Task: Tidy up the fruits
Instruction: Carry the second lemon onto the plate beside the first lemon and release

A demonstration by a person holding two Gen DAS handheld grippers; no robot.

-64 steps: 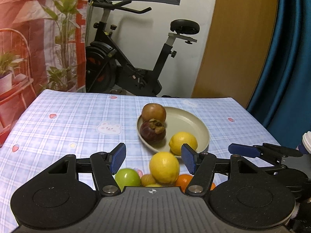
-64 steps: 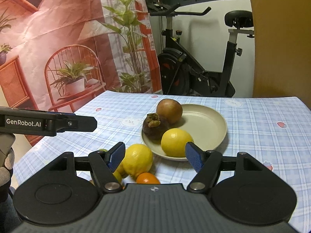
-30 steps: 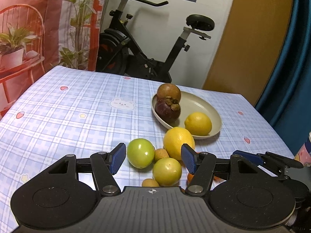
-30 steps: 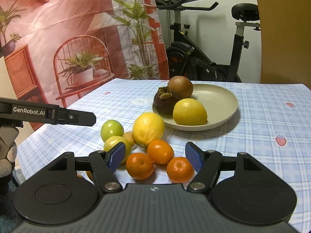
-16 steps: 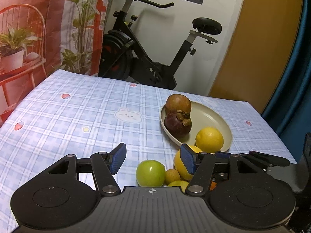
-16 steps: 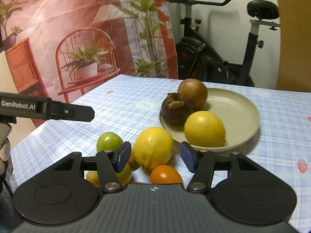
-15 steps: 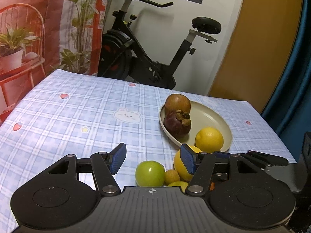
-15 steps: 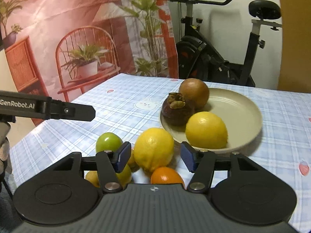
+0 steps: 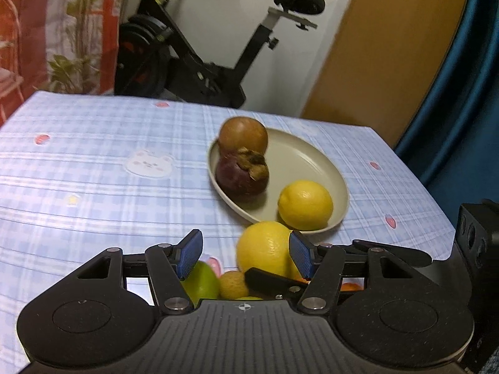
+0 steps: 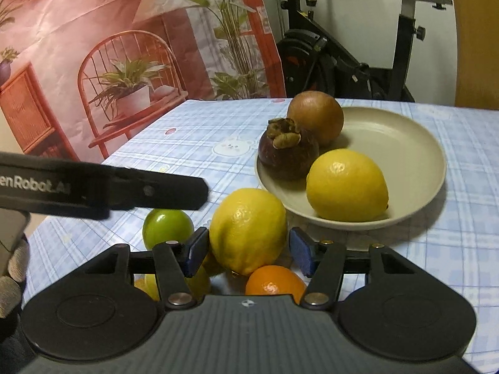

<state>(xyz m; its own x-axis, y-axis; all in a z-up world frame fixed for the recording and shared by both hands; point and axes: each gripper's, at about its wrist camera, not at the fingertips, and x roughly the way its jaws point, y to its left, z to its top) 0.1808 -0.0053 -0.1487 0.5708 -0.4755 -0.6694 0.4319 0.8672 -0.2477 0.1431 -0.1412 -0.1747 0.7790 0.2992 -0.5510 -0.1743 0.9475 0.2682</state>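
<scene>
Black exercise bike [image 10: 352, 50] stands past the table's far edge, against a white wall [image 9: 218, 9]; printed backdrop [image 10: 103, 40] with chair and potted plants hangs left of it; wooden panel [image 9: 383, 43], probably a door, then a dark blue curtain [image 9: 467, 71] to the right.

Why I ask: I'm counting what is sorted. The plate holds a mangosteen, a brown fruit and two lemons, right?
Not quite. The plate holds only one lemon, beside the mangosteen and the brown fruit. The second lemon lies on the tablecloth just off the rim, as the right wrist view shows.
</scene>
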